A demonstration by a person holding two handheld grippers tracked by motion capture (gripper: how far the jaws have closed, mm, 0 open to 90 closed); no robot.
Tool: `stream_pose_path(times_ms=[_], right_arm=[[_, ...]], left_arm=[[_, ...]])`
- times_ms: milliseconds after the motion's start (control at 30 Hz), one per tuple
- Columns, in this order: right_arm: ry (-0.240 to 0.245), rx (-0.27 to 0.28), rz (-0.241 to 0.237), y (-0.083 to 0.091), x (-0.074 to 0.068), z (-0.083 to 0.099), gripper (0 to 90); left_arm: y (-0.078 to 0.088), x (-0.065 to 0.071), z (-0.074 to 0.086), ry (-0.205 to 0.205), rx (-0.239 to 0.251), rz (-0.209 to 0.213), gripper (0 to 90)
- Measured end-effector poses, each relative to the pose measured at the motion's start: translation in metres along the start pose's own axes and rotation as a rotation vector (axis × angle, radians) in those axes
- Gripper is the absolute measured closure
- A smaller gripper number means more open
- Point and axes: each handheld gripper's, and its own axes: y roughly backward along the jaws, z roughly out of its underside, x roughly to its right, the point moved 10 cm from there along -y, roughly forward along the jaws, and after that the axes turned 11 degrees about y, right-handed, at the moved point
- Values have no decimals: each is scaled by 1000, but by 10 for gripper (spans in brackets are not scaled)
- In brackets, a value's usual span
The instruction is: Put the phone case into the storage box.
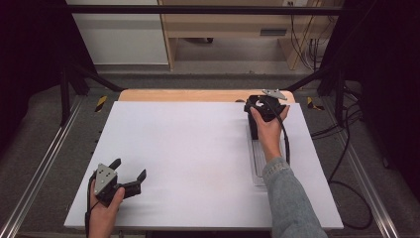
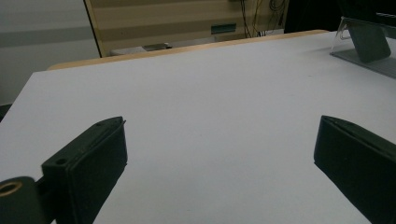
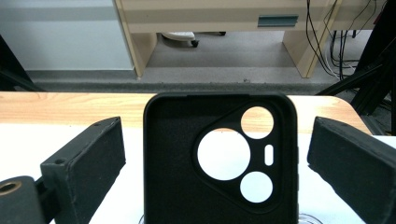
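A black phone case (image 3: 219,163) with a three-hole camera cutout stands upright between the jaws of my right gripper (image 3: 215,122). Table shows on both sides of the case, so the pads (image 3: 93,154) do not press on it and the gripper is open. In the high view the right gripper (image 1: 261,105) is at the far right of the white table, held by a hand in a denim sleeve. The left gripper view has the case (image 2: 369,42) leaning on a clear stand. My left gripper (image 1: 131,167) rests open near the front left corner, nothing between its jaws (image 2: 219,122).
A clear flat tray (image 1: 258,166) lies on the white tabletop (image 1: 188,148) under the right forearm. A wooden strip (image 1: 198,95) borders the table's far edge. Cables (image 1: 341,148) trail off to the right, and wooden furniture (image 3: 210,18) stands beyond.
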Motion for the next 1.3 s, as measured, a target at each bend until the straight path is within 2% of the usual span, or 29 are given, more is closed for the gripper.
stream_pose_path(times_ms=[967,1300], right_arm=[[27,40,-50,23,-3,-16,43],[14,58,-81,30,-6,-21,43]], left_arm=[[1,-1,-1,-3,3,-4,27],[1,-2,-1,-5,5,-6,26]])
